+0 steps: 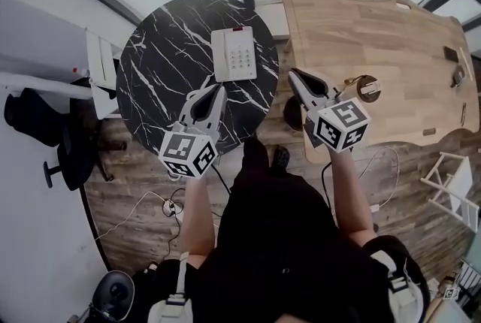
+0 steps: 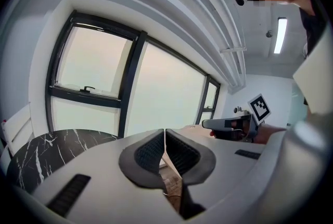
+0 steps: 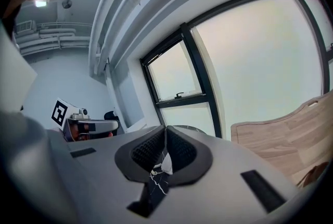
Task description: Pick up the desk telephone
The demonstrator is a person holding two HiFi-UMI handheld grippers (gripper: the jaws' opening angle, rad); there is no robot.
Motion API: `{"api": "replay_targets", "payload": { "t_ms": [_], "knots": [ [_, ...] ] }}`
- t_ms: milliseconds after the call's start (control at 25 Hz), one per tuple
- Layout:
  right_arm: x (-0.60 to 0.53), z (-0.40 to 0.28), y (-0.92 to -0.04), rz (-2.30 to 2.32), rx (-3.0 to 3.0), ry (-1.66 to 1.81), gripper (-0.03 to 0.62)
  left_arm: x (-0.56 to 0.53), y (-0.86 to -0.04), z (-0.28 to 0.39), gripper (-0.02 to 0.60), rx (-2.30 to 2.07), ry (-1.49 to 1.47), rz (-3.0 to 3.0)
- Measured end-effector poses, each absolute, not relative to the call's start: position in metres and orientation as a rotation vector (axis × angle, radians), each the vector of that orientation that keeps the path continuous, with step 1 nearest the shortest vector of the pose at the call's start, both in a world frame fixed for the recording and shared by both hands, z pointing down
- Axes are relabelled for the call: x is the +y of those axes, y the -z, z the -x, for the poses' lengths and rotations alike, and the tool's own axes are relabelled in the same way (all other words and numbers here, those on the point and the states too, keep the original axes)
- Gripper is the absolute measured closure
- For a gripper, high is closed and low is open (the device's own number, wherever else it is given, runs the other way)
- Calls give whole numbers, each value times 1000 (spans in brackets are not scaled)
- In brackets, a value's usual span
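Lengthwise away from person, desk telephone (image 1: 234, 53)

The left forearm (image 1: 197, 212) and right forearm (image 1: 350, 194) stretch forward side by side — the left gripper (image 1: 216, 90) and, well apart to its right, the right gripper (image 1: 295, 75) point ahead, tilted slightly down, each with jaws pressed together, empty

White telephone (image 1: 234, 53), black white-veined marble table (image 1: 158, 81), light wood desk (image 1: 376, 36)
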State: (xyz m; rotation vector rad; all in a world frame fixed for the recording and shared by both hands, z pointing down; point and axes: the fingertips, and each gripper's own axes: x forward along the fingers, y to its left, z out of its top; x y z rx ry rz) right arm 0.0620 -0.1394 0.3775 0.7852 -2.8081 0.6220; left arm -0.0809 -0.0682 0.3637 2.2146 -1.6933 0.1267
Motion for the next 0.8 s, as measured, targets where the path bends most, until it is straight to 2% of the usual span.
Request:
{"api": "replay_targets", "payload": {
  "t_ms": [480,520,600,800],
  "knots": [
    [-182,4,-411,-782,-2679,-653,546,-125,-410,142,561,-1553,-112,-2178],
    [-184,9,-416,-779,-2663,-660,523,-128,-417,146,553,-1536,-115,-2169],
    [-187,18,-426,-776,-2630,-673,486,-134,-430,153,479,-1502,-124,-2152],
    [-192,34,-453,-775,-2561,-708,463,-147,-458,169,473,-1448,-127,-2120]
  ]
}}
